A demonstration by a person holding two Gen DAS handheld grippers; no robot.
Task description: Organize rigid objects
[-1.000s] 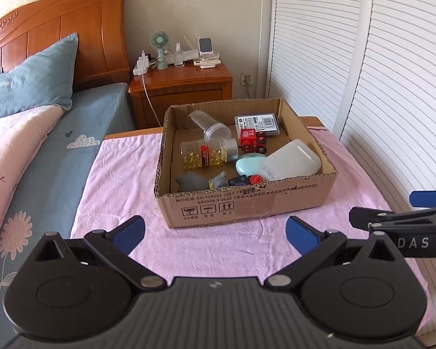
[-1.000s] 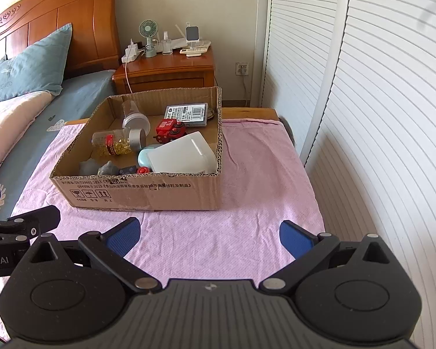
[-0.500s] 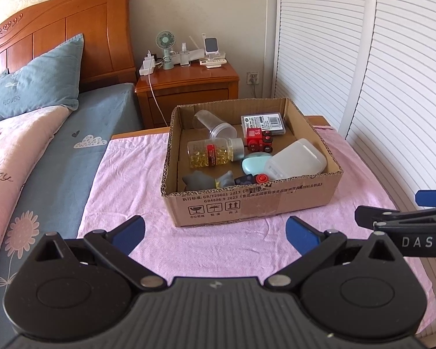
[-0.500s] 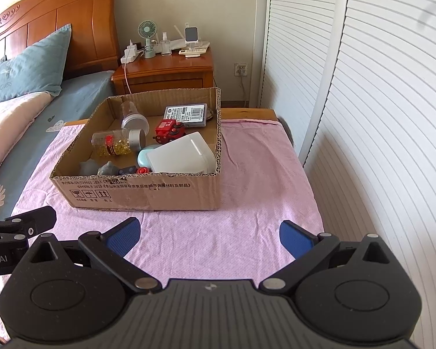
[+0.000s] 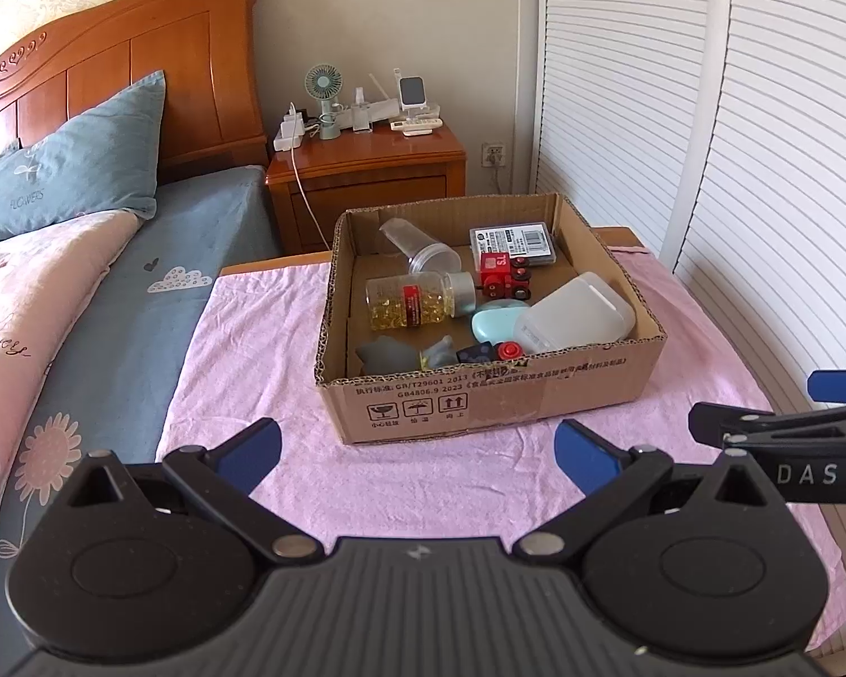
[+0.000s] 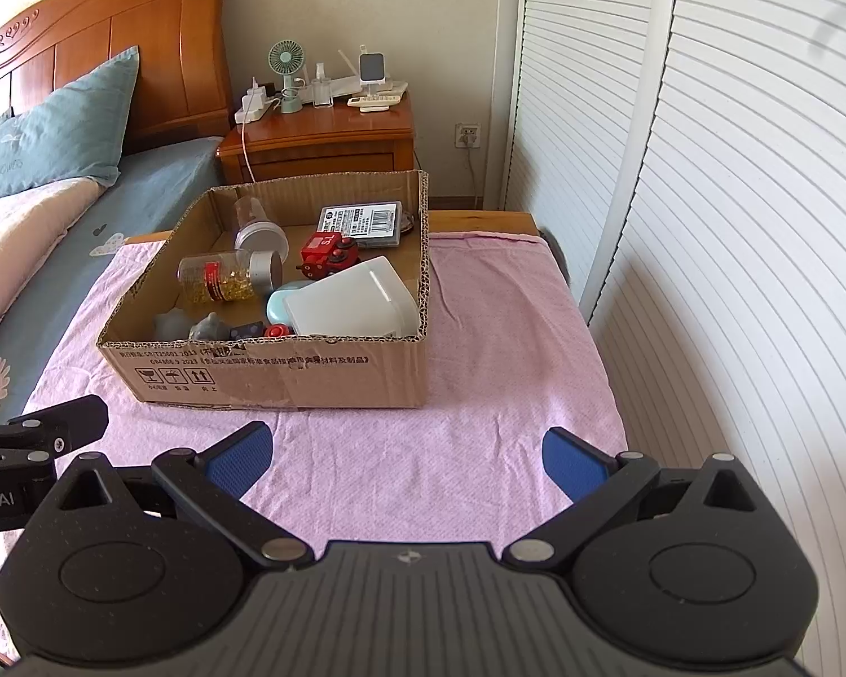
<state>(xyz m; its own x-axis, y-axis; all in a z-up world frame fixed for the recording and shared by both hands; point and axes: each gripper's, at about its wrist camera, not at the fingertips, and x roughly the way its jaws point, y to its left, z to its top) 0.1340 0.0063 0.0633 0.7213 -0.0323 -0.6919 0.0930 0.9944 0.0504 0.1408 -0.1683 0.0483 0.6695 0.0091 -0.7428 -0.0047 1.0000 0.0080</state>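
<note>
ahead of both jaw pairs, cardboard box (image 5: pixel 490 395) w/ pill bottle (image 5: pixel 417 302) & white container (image 5: pixel 575 313) inside, on pink cloth (image 6: pixel 451 440). left gripper (image 5: pixel 417 443) & right gripper (image 6: pixel 406 448) spread wide, holding nothing.

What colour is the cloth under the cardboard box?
Pink; the cloth shows best in the right wrist view, spread beneath the cardboard box.

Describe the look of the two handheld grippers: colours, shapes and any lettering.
Both are matte black plastic. The left gripper and the right gripper each have a ribbed centre body, two round disc housings, silver pivot pins and angled arms ending in blue finger pads. White lettering shows on their sides: "DAS" on the right one, "ot.AI" on the left.
</note>
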